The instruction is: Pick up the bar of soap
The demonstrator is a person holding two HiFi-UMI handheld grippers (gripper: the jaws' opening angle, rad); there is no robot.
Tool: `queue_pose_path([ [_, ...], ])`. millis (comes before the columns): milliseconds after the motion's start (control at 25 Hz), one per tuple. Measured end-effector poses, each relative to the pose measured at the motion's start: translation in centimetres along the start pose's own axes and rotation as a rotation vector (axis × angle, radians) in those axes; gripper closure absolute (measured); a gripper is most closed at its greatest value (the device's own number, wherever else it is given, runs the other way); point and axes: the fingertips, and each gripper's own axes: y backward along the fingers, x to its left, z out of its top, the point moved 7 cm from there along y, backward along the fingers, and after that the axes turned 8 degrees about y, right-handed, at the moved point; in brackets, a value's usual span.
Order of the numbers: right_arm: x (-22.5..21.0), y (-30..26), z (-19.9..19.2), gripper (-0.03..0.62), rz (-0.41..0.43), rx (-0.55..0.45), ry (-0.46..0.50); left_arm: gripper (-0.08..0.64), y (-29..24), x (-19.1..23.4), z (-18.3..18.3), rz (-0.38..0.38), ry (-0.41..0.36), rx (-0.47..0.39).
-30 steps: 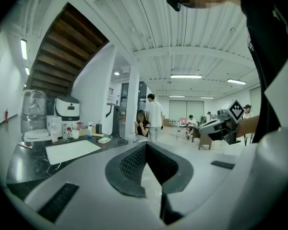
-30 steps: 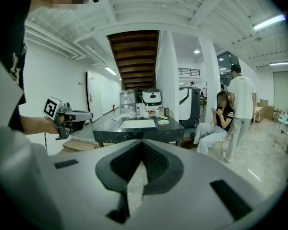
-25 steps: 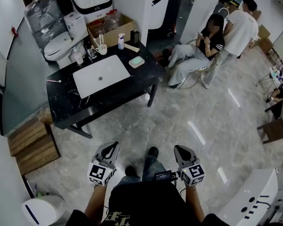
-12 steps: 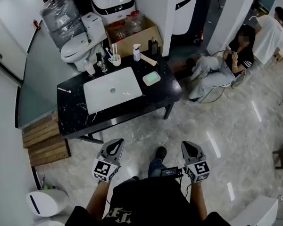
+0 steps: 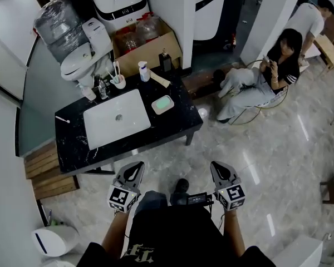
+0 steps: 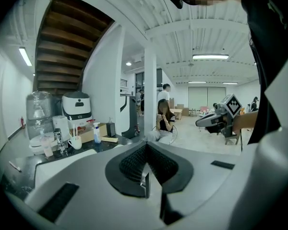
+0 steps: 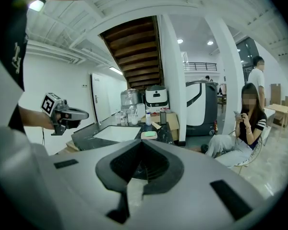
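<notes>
A black table [image 5: 72,143] carries a white sink [image 5: 117,118]. A green bar of soap [image 5: 163,103] lies on the table just right of the sink. The left gripper [image 5: 134,170] and right gripper [image 5: 219,169] hang side by side over the pale floor [image 5: 256,149], on the table's near side.

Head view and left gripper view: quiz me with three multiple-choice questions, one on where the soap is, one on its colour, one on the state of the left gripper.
1. Where is the bar of soap?
A in the cardboard box
B on the black counter beside the sink
C on the floor

2. What colour is the soap?
A pale green
B red
C black

3. How do the fingers of the left gripper stand?
A wide apart
B shut on the soap
C together, nothing between them

Answers:
1 B, it lies on the counter next to the basin.
2 A, the head view shows it pale green.
3 C, the gripper's own view shows the fingers meeting, empty.
</notes>
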Motion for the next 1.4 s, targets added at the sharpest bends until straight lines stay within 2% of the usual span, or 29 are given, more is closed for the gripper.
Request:
queue_pose_path([
  [320, -3.3, -4.6, 0.9, 0.584, 0.045, 0.012, 0.005, 0.551, -4.6, 2.0, 1.1, 0.018, 0.019, 0.001],
  [600, -6.1, -9.5, 2.0, 0.584, 0.041, 0.05, 0.021, 0.551, -10.2, 6.5, 1.3, 0.003, 0.055, -0.005],
  [920, -9.9, -16.8, 6.1, 0.584, 0.019, 0.075, 0.04, 0.551, -17.7, 12.4, 3.0, -0.042, 0.072, -0.004],
  [1160, -10.3, -21.3, 7.9, 0.584, 0.022, 0.092, 0.053, 0.551, -21.1, 15.5, 2.4, -0.088, 0.087, 0.035],
  [1400, -10.5, -24.1, 7.6, 0.584, 0.053, 0.126, 0.038, 0.552, -22.7, 17.3, 1.8, -0.101, 0.105, 0.056],
])
